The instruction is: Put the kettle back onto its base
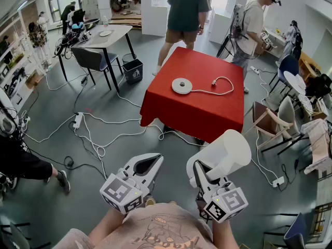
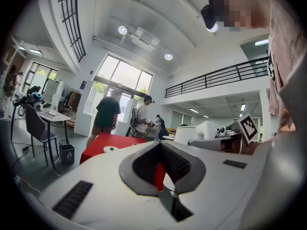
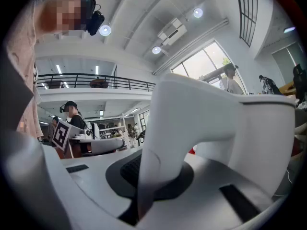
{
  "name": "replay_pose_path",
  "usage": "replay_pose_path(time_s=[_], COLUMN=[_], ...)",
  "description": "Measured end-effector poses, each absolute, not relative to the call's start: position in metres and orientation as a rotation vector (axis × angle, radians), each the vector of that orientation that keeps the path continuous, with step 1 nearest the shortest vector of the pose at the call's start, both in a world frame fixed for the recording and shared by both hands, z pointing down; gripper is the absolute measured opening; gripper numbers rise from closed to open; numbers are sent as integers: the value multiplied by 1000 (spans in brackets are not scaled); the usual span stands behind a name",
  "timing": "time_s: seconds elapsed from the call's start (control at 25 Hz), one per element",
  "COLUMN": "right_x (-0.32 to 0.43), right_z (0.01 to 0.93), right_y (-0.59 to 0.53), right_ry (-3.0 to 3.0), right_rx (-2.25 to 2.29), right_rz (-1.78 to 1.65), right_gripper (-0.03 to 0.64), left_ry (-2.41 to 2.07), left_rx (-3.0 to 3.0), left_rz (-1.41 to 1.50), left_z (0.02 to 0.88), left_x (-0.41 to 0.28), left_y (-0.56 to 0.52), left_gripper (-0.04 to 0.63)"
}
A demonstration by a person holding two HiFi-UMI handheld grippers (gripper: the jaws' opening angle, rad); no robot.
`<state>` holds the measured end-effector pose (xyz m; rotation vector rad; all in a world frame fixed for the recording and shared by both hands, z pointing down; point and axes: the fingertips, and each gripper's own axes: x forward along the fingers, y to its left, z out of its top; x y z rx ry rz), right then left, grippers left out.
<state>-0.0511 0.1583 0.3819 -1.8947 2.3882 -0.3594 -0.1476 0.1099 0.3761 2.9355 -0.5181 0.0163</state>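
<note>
while the right gripper [image 1: 201,170] pinches the kettle [image 1: 229,153] by its handle, well short of the base [image 1: 182,85], the left gripper [image 1: 155,162] – jaws together – carries nothing.

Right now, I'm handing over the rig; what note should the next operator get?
The left gripper: fingers together, empty.
The right gripper: shut on the handle of the kettle, which is in the air, away from the table.
The base: on the red table ahead, bare, its cord lying beside it.
Done: kettle in hand.
Left: carry it to the table, set it on the base, release.
</note>
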Motion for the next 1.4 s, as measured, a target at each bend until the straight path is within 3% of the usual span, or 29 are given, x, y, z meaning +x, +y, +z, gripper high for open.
replay_pose_path(time_s=[1.4], right_x=[17], right_z=[381], right_y=[178], right_ry=[2476], right_rx=[-1800], right_rz=[-363], right_gripper=[31], left_ry=[-568], left_rx=[2940], left_rz=[84], left_z=[387], left_x=[-82], left_y=[137], left_gripper=[-9])
